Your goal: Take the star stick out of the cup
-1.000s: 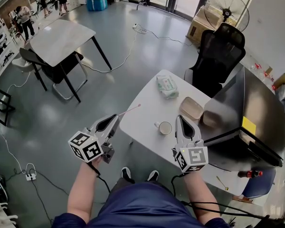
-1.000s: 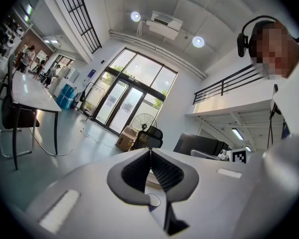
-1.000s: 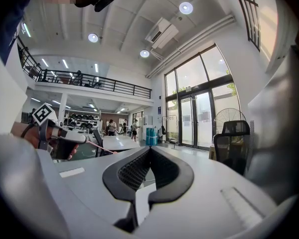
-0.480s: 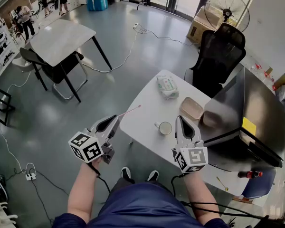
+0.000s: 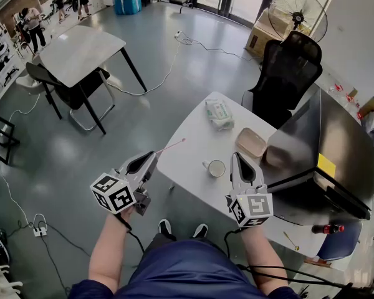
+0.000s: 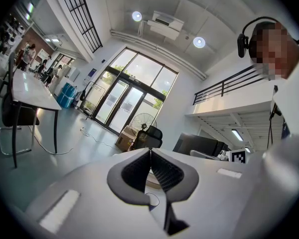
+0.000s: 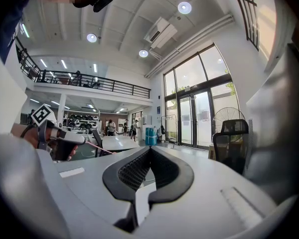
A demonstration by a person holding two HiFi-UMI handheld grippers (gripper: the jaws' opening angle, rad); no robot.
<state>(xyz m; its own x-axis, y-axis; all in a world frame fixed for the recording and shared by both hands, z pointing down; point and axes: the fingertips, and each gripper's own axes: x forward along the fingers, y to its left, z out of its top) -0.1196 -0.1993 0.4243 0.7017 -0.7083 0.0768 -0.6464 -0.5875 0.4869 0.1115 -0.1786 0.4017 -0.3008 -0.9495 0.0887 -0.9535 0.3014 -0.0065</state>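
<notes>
Pinching the near end of a thin pink star stick [image 5: 170, 145], the left gripper [image 5: 153, 154] has its jaws pressed together on it. The stick is clear of the cup. It slants up and away from the jaw tips, its far end over the left edge of the round-cornered white table [image 5: 193, 132]. Left gripper hangs off the table's left side, above grey floor.

Small white ceramic cup [image 5: 216, 168] stands upright near the table's front edge, well apart from the stick.

Right gripper [image 5: 237, 157]: jaws closed tip to tip with nothing between them, just right of the cup; contact with it cannot be told.

Farther back on the table: white soft packet [image 5: 219, 114], tan oval dish [image 5: 251, 142].
</notes>
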